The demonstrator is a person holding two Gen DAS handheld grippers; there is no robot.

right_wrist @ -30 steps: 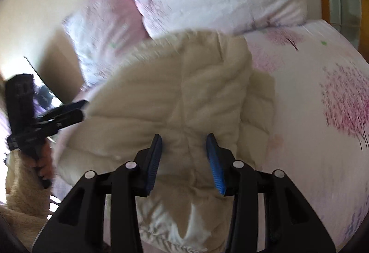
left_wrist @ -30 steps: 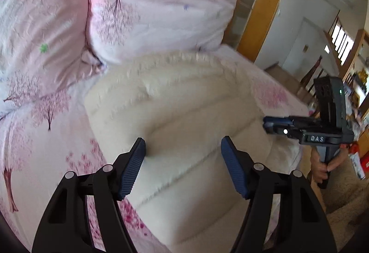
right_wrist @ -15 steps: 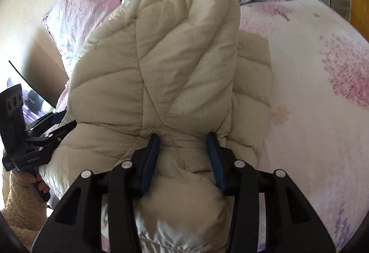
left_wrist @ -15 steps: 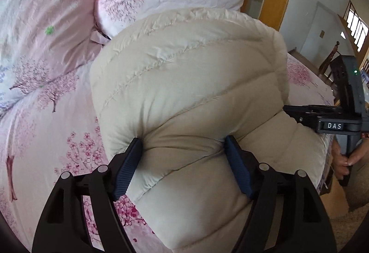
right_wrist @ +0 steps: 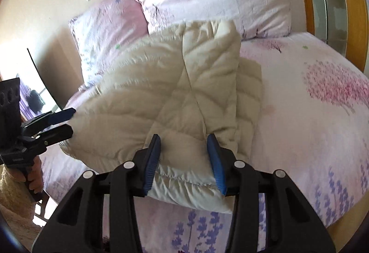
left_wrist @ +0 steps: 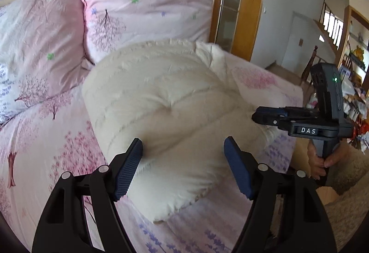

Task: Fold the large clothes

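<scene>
Cream quilted puffer jacket [left_wrist: 166, 100] lies folded on a pink floral bed sheet [left_wrist: 57, 137], its long axis running from the near edge of the bed toward two pink pillows [left_wrist: 143, 13] at the head. The left gripper [left_wrist: 183, 149] stands wide, its left pad touching the jacket's near end; whether it grips is unclear. The right gripper [right_wrist: 183, 149], about half open, has its blue pads pressed on a bunched hem.
</scene>
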